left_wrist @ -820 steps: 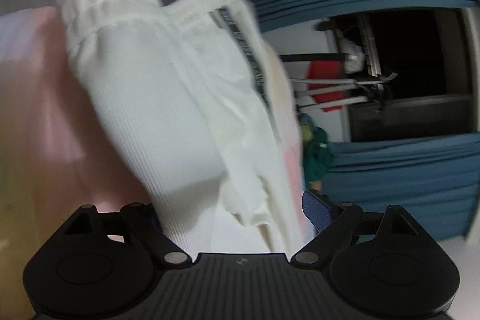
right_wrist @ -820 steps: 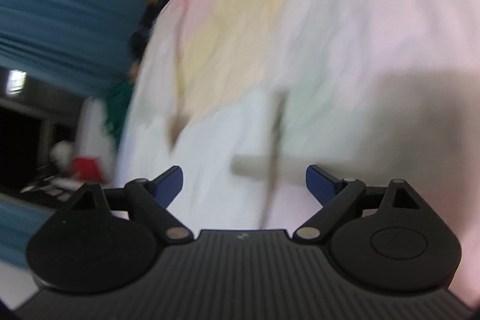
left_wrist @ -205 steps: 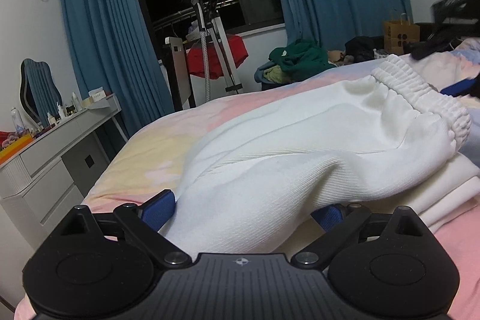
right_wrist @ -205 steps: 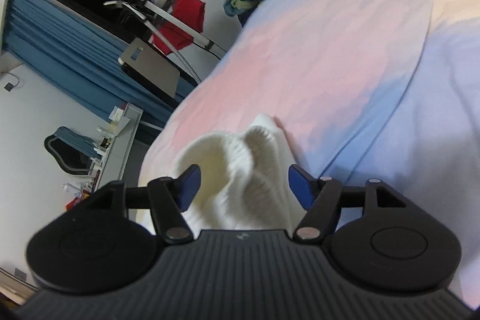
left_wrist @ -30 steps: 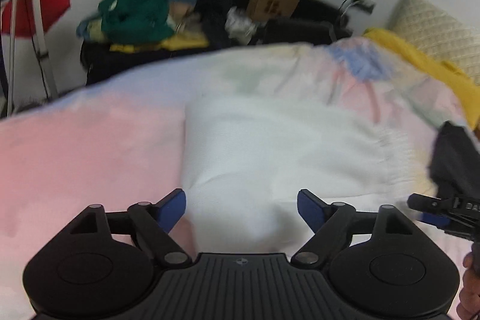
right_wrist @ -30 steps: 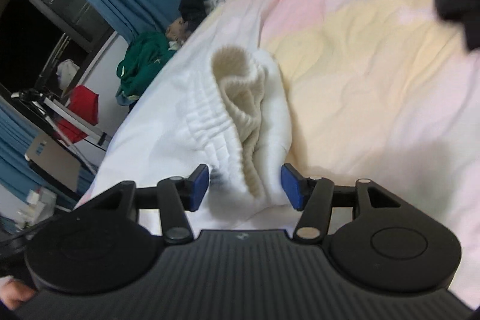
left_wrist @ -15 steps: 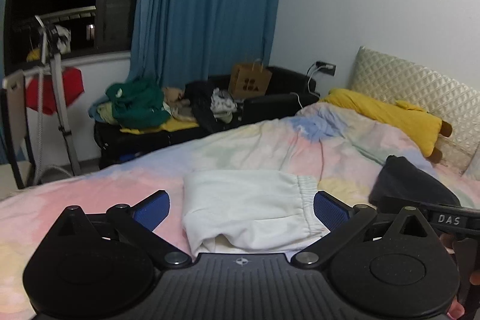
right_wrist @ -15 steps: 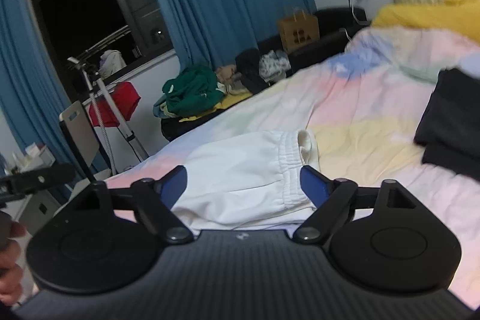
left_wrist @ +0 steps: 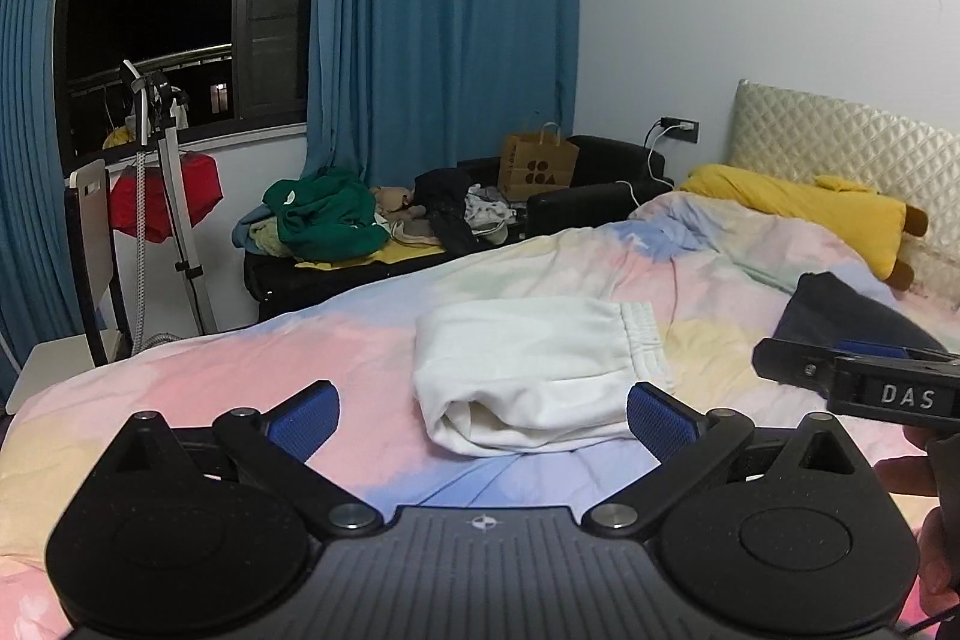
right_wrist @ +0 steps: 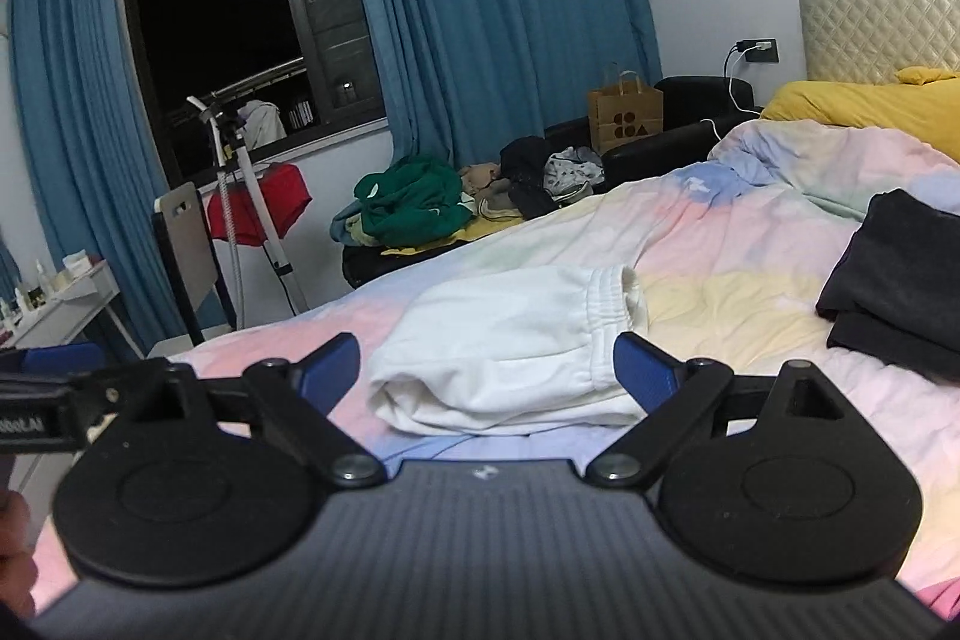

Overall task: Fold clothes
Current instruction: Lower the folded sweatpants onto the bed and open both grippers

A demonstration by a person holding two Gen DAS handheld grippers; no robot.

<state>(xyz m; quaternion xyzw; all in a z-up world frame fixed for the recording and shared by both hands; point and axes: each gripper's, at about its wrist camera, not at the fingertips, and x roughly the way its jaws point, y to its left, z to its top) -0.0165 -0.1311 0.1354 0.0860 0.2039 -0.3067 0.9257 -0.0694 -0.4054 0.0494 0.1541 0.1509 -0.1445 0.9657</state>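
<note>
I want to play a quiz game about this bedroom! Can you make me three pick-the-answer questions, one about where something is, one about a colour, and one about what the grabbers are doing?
1. Where is the white folded garment?
A. On the bed
B. On the chair
C. On the floor

2. What colour is the folded pile beside it?
A. Red
B. Black
C. Green

3. What are the left gripper and right gripper doing?
A. Both open, holding nothing
B. Both pinching cloth
C. One holds a bag

Answers: 1 A, it lies on the pastel duvet. 2 B, it looks dark black. 3 A, both sets of blue fingers are spread, clear of the cloth.
</note>
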